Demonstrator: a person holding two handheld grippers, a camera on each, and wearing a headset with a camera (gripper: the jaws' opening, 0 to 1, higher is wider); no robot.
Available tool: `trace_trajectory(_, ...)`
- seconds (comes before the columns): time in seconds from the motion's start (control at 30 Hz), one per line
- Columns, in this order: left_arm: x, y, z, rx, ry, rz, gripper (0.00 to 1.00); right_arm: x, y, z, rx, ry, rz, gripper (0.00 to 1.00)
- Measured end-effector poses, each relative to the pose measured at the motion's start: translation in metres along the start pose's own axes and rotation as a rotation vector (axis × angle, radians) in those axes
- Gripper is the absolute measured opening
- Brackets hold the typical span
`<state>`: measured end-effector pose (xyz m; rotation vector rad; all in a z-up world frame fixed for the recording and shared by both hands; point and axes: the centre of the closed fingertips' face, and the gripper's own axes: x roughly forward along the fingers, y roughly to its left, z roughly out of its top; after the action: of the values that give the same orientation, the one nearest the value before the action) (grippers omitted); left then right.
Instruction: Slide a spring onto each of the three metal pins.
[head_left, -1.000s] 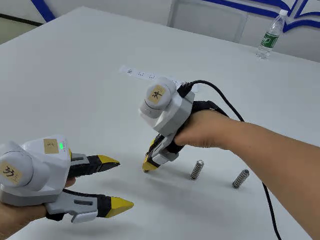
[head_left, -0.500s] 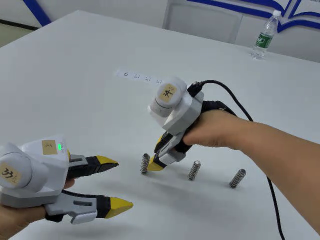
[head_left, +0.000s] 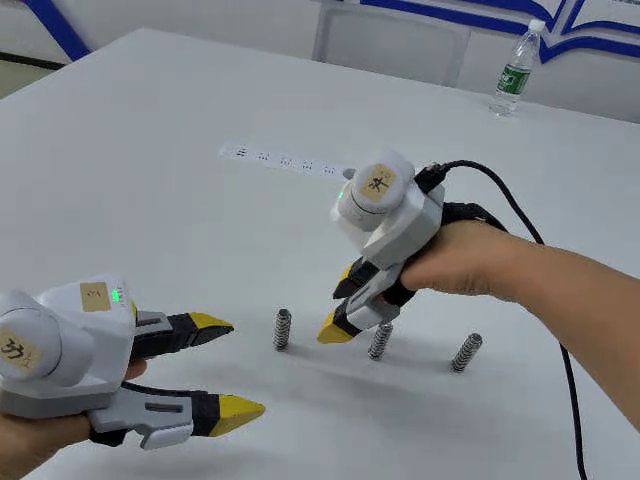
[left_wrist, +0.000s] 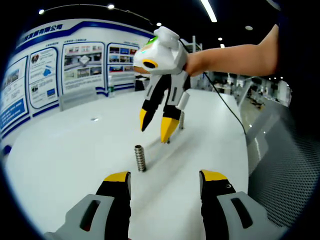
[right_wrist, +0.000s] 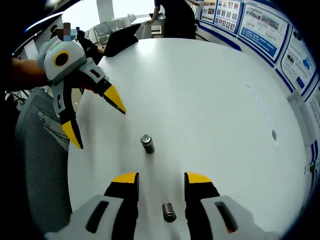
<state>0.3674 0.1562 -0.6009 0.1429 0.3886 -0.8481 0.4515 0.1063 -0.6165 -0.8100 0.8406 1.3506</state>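
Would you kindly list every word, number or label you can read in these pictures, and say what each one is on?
"33": handwritten, as best it reads, on the tan sticker on the left claw.
Handwritten mark on the top sticker of the right claw: not legible.
Green label on the water bottle: too small to read.
Wall posters: blurred.
Dark marks on the white strip: too small to read.

Parted right hand-held gripper (right_wrist: 161, 177) framing near spring (right_wrist: 169, 212), far spring (right_wrist: 146, 143) upright ahead, left hand-held gripper (right_wrist: 98, 124) parted
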Motion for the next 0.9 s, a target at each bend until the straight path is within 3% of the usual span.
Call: trace_trajectory(0.9, 0.004, 0.002, 0.003, 0.002, 0.007, 0.009, 0.58, -0.042, -0.01, -0.027, 0.121, -0.195, -0.102, 0.54)
